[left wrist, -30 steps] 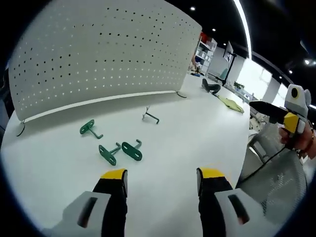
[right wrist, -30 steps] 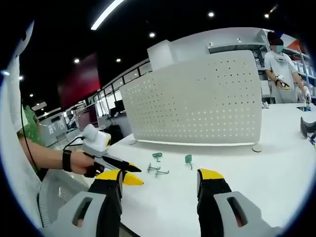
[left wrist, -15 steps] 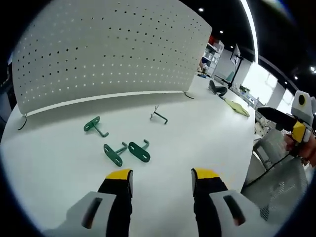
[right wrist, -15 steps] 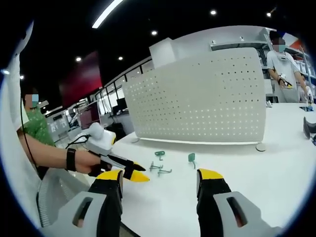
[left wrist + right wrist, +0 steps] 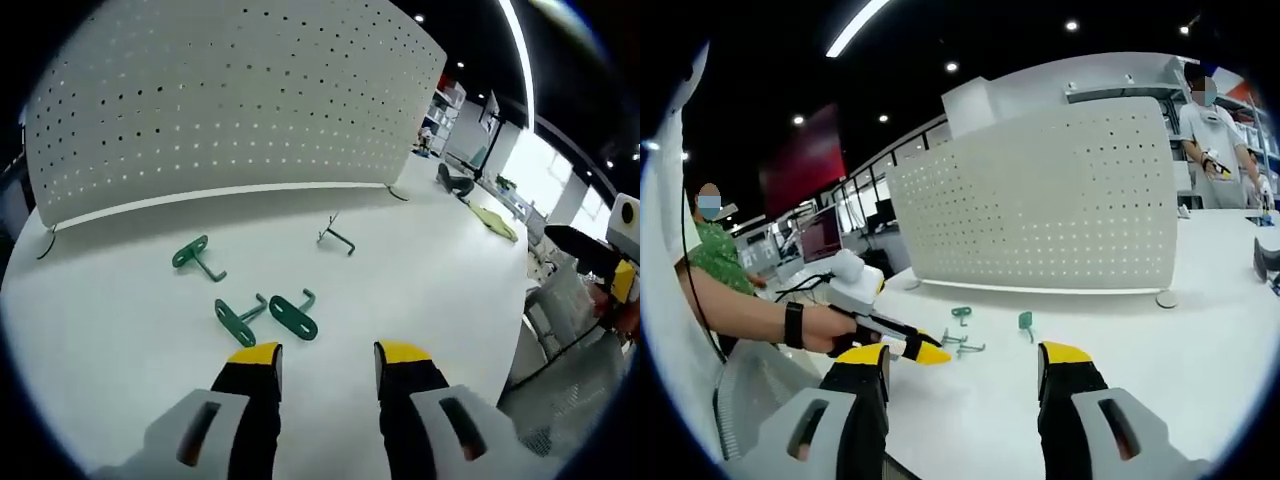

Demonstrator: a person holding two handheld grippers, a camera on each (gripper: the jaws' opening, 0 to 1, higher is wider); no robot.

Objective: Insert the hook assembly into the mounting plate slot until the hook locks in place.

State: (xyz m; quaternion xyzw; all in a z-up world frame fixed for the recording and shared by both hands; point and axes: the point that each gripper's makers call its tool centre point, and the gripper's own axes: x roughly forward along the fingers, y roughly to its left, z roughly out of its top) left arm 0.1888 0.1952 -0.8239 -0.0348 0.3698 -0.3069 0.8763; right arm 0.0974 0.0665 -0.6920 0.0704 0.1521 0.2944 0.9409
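A white perforated mounting plate (image 5: 230, 90) stands upright at the back of the white table (image 5: 420, 270). In front of it lie three green hook assemblies (image 5: 193, 255) (image 5: 236, 320) (image 5: 293, 316) and a bare metal wire hook (image 5: 336, 237). My left gripper (image 5: 328, 355) hovers just short of the nearest two green hooks, open with nothing between its yellow tips. The right gripper view shows the plate (image 5: 1040, 200), green hooks (image 5: 960, 314) (image 5: 1024, 320) and the left gripper (image 5: 925, 350) held in a hand beside them. My right gripper (image 5: 966, 355) is open and empty, well back from the hooks.
The table's edge runs along the right, with a mesh chair (image 5: 560, 400) beyond it. A dark object (image 5: 455, 182) and a yellow-green item (image 5: 497, 220) lie farther along the table. Another person (image 5: 1215, 130) stands behind the plate's far end.
My left gripper has come closer to the green hooks and its jaws have narrowed somewhat. The right gripper has stayed put and open.
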